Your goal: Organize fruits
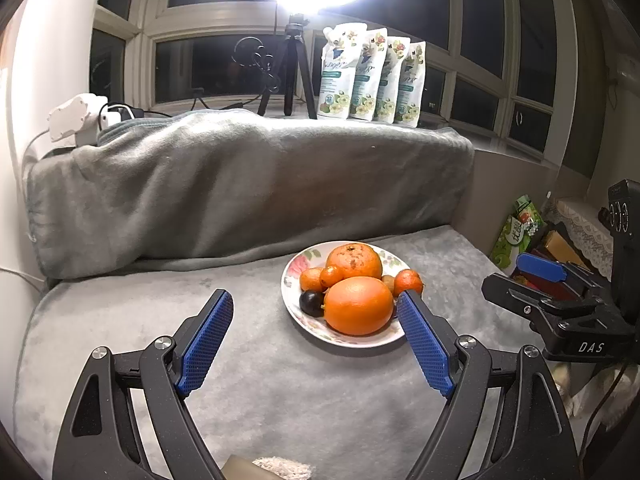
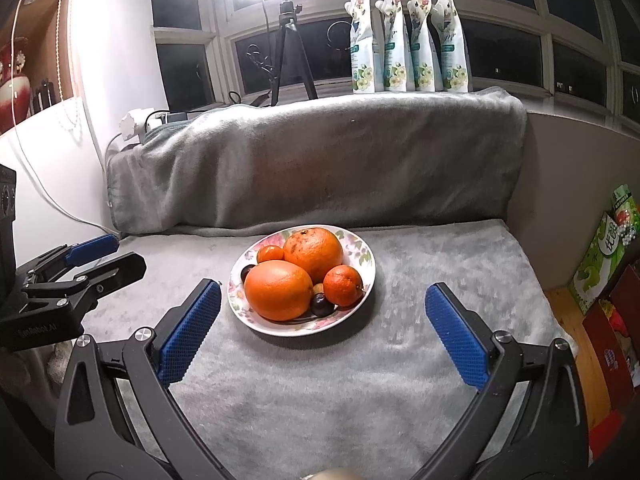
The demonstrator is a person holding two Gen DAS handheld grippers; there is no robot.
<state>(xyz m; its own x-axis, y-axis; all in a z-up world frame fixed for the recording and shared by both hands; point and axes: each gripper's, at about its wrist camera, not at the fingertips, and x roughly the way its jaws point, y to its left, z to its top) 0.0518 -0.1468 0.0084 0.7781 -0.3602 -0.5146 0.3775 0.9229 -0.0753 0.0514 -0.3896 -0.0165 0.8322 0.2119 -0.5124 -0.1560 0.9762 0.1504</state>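
The fruit was all heaped on a flowered plate (image 2: pixel 362 254) that sat on the grey blanket (image 2: pixel 440 280) covering the flat surface. We saw two large oranges, the nearer orange (image 2: pixel 279 290) and the farther orange (image 2: pixel 313 255) touching each other, with a small tangerine (image 2: pixel 343 285) at the right of the pile, another tangerine (image 2: pixel 270 254) at the back left, and a dark plum (image 2: pixel 322 305) at the front rim.

Our left gripper (image 1: pixel 320 320) hovered in front of the plate with its blue pads spread wide and nothing between them; its right pad overlapped the plate's near edge in that view. Our right gripper (image 2: pixel 322 312) was likewise wide open and empty, just short of the plate.

Behind, the blanket draped over a raised ledge, with four floral pouches (image 2: pixel 408 40) and a tripod (image 2: pixel 290 52) on the windowsill under a bright lamp.
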